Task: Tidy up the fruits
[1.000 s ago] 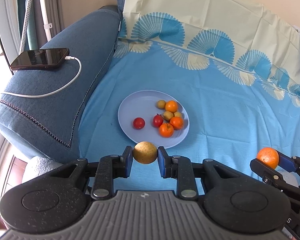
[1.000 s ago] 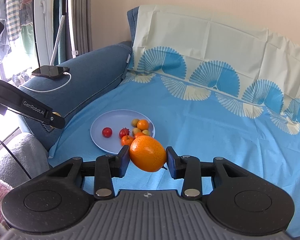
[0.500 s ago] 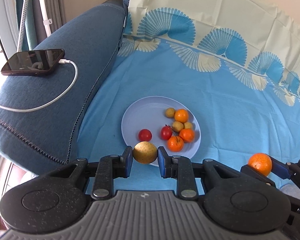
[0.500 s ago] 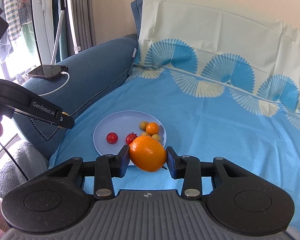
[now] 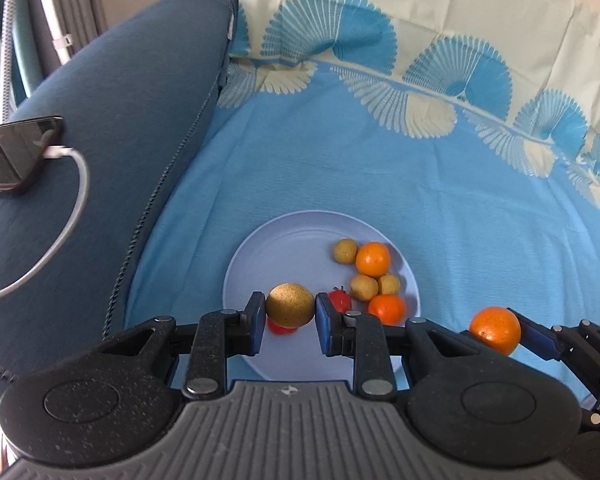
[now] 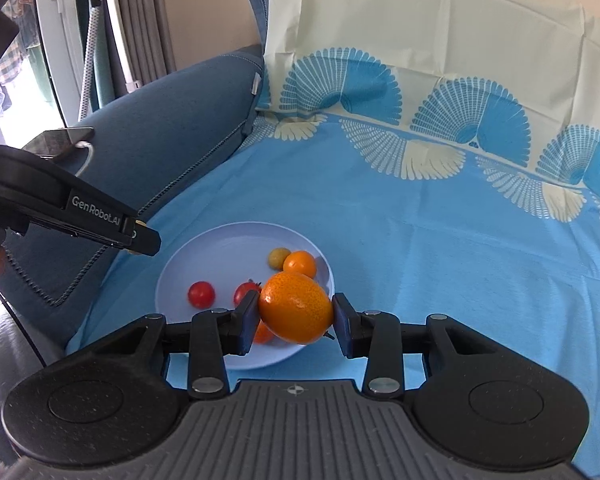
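1. Holding a brown fruit (image 5: pixel 290 305) above the plate (image 5: pixel 260 256), the left gripper (image 5: pixel 288 322) is clamped tight
2. The right gripper (image 6: pixel 296 322) grips an orange (image 6: pixel 296 312)
3. Several fruits already plated; these two remain

White lettering "GenRobot.AI" runs along the side of the left gripper (image 6: pixel 140 236) in the right wrist view.

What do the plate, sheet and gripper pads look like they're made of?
Plate: probably plastic or melamine; pale blue, smooth, with a soft sheen, no sharp glare.
Sheet: woven cloth, matte, creased and printed with fans.
Pads: blue, matte, likely rubber or soft plastic; they press on the golden fruit.
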### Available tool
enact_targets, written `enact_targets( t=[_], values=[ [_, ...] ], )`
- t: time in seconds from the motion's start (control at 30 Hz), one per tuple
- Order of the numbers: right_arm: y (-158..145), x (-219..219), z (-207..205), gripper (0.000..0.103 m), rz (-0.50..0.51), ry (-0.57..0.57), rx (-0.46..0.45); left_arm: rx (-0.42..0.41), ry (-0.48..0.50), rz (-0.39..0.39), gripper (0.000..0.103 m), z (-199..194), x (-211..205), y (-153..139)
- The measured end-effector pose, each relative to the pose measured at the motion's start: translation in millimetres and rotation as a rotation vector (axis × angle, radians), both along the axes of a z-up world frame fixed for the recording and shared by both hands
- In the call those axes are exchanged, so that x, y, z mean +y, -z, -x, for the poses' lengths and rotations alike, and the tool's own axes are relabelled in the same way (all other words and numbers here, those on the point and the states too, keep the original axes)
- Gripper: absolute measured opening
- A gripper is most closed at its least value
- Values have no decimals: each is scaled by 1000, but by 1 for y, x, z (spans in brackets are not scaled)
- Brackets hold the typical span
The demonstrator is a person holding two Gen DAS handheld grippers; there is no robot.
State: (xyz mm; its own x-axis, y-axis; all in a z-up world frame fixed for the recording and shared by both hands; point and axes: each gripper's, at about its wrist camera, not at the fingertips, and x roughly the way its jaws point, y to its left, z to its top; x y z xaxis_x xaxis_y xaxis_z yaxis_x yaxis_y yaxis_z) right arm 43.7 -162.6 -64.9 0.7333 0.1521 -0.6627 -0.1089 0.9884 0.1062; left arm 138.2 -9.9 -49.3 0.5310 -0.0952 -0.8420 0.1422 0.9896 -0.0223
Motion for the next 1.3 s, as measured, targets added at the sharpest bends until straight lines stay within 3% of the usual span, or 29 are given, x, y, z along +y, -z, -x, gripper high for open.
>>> enact_targets(
  t=[0.43, 0.7, 0.73, 0.77, 0.8, 0.83, 0.87, 0.93, 1.0, 1.17, 1.3],
  values=[
    [47, 15, -68, 41, 28, -94, 42, 51, -11, -69, 29, -59, -8, 45],
    [59, 28, -92, 41, 25, -138, 53, 66, -4, -93, 30, -79, -4, 60],
    [60, 29, -94, 41, 27, -144, 53, 73, -5, -93, 33, -81, -4, 61],
    [62, 30, -95, 41, 29, -155, 47, 76, -7, -92, 48, -82, -2, 61],
    [63, 32, -96, 45, 30, -165, 33, 71, -14, -92, 76, -82, 1, 60],
    [64, 34, -97, 62, 31, -181, 27, 56, -29, -94, 91, -80, 4, 56],
    [63, 35, -97, 70, 33, -200, 24, 32, -47, -94, 102, -77, 8, 51],
    [58, 36, -94, 81, 50, -203, 1, -20, -58, -74, 103, -66, 16, 38],
    [50, 32, -87, 88, 63, -181, -1, -7, -54, -75, 103, -56, 21, 32],
    [29, 11, -56, 95, 33, -102, 57, 9, -62, -113, 103, -23, 24, 17],
    [12, 6, -26, 101, 39, -35, 78, 15, -72, -97, 103, 9, 24, 1]
  ],
)
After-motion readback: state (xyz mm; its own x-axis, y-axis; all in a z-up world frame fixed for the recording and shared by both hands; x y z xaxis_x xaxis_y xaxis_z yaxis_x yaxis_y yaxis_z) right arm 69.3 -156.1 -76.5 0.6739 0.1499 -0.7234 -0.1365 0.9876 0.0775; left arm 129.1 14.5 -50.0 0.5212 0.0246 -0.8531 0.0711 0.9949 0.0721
